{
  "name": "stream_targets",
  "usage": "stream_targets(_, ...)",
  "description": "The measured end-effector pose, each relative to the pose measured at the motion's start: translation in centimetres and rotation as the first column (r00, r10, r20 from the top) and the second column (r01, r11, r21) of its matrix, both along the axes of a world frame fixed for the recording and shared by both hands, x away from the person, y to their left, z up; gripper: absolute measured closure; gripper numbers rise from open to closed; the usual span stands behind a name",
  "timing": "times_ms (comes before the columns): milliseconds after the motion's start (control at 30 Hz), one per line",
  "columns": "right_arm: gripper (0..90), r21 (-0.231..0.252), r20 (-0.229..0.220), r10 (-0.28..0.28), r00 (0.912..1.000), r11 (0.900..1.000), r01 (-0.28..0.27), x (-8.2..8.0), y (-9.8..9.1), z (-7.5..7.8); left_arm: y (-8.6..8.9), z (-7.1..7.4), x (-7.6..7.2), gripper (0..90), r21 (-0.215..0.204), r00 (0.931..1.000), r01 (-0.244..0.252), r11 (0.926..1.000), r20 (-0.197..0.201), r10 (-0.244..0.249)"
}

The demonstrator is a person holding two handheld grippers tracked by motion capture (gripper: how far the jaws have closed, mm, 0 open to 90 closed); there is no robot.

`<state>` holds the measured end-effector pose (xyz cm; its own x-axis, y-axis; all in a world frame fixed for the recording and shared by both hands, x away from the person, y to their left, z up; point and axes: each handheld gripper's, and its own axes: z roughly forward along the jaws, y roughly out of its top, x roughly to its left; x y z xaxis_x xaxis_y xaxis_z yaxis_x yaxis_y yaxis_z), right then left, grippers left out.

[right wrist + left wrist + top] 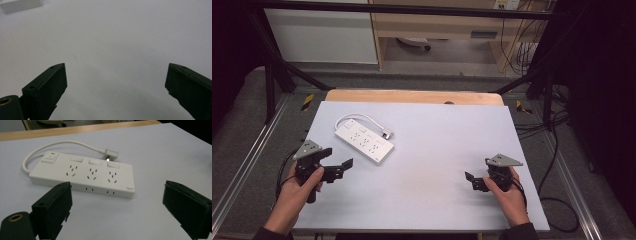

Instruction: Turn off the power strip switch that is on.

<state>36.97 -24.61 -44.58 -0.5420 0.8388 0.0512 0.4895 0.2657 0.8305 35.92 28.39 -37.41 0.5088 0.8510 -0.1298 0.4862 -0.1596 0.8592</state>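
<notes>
A white power strip with a row of sockets and switches lies flat at the table's back left, its white cable looping round to a plug beside it. My left gripper is open just short of the strip's near side, with nothing between its jaws. In the left gripper view the strip and its plug lie straight ahead of the open left gripper. My right gripper stands open over bare table at the front right, holding nothing. In the right gripper view, the right gripper faces the sheet, with the strip's corner far off.
A pale grey sheet covers the table, and a strip of wooden top shows along the far edge. Black frame posts and loose cables run along the floor on the right.
</notes>
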Motion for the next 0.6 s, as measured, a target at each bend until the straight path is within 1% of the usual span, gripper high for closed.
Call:
stream_targets(67, 4.3, -0.009, 0.003, 0.000, 1.0000, 1.0000, 0.000, 0.0, 0.0, 0.0, 0.0, -0.1, 0.7, 8.7, -0.016, 1.0000, 0.001, 0.9999, 0.001, -0.001)
stream_targets(100, 4.3, -0.009, 0.003, 0.000, 1.0000, 1.0000, 0.000, 0.0, 0.0, 0.0, 0.0, -0.1, 0.7, 8.7, -0.016, 1.0000, 0.001, 0.9999, 0.001, -0.001)
stream_targets(133, 4.3, -0.009, 0.004, -0.002, 1.0000, 1.0000, 0.002, 0.0, 0.0, 0.0, 0.0, -0.2, 1.2, 8.7, -0.017, 1.0000, -0.002, 0.9999, -0.002, 0.002)
stream_targets(200, 4.3, -0.008, 0.004, -0.002, 1.0000, 1.0000, 0.002, -0.1, 0.0, 0.0, 0.0, -0.4, 1.4, 8.7, -0.019, 1.0000, -0.008, 0.9998, 0.000, 0.008)
stream_targets(333, 4.3, -0.007, 0.006, 0.001, 1.0000, 1.0000, -0.001, 0.0, 0.0, 0.0, -0.2, -1.0, 2.3, 8.8, -0.015, 0.9998, -0.010, 0.9998, -0.019, 0.010)
stream_targets(367, 4.3, -0.005, 0.005, -0.001, 1.0000, 1.0000, 0.001, 0.0, 0.0, 0.0, -0.3, -1.2, 2.8, 8.8, -0.009, 0.9998, -0.009, 0.9999, -0.020, 0.009)
stream_targets(400, 4.3, -0.005, 0.005, -0.001, 1.0000, 1.0000, 0.001, 0.0, 0.0, 0.0, -0.3, -1.2, 2.8, 8.8, -0.009, 0.9998, -0.009, 0.9999, -0.020, 0.009)
stream_targets(600, 4.3, -0.002, 0.007, -0.003, 1.0000, 1.0000, 0.003, -0.1, 0.0, 0.1, -0.8, -1.6, 4.0, 8.9, 0.000, 0.9997, 0.001, 1.0000, -0.023, -0.001)
